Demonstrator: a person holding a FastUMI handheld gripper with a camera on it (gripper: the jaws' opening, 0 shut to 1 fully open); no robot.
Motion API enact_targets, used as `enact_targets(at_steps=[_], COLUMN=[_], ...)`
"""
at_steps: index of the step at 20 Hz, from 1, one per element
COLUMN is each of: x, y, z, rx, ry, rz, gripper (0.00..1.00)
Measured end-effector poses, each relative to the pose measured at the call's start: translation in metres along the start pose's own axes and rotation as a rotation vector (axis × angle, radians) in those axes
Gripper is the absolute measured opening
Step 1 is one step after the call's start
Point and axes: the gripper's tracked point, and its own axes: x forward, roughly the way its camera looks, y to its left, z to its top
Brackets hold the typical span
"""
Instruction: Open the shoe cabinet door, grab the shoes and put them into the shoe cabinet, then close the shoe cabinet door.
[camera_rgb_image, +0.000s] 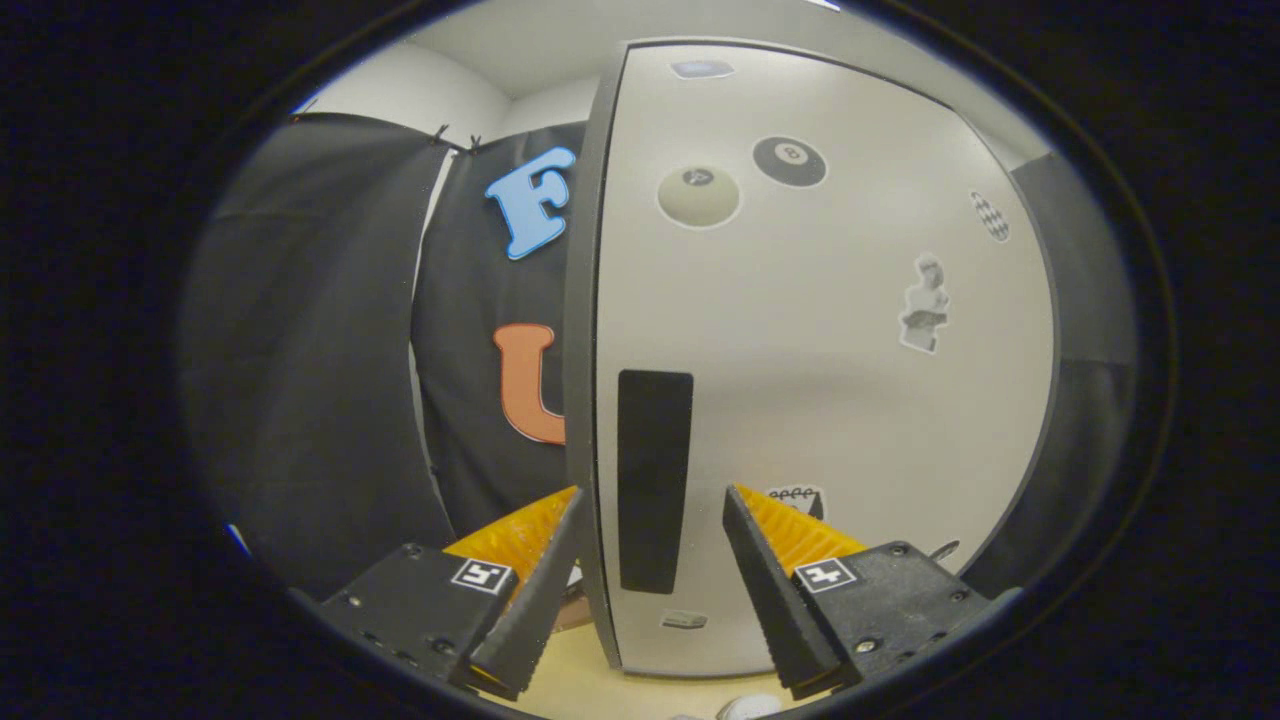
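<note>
The gripper faced the shoe cabinet door at close range, its two fingers spread apart with nothing pressed between them. The left finger lay on the outer side of the door's free edge, while the right finger lay in front of the door's pale face, so that the edge and the dark vertical handle stood in the gap between the fingers. Whether either finger actually touched the door could not be told. The handle was a tall black rectangle set low on the door, just beside the free edge. The door itself was light grey with a darker rim, and it carried several stickers: a black eight-ball sticker and a pale ball sticker near the top, a small checkered sticker toward the far side, a bust-figure sticker below that, and a small sticker partly hidden behind the right finger. Beyond the left finger hung the booth's black cloth wall, with a white wall above it. Under the door ran a light wooden surface, and a small pale object, too cropped to identify, sat at its near edge between the fingers.
</note>
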Motion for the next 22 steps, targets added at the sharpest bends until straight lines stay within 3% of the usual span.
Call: enact_targets(at_steps=[11,22], x=[0.008,-0.062], y=[0.001,0.000], z=[-0.010,-0.020], rx=[0.062,0.047], ry=[0.035,0.050], rz=[0.001,0.146], gripper=[0.31,0.26])
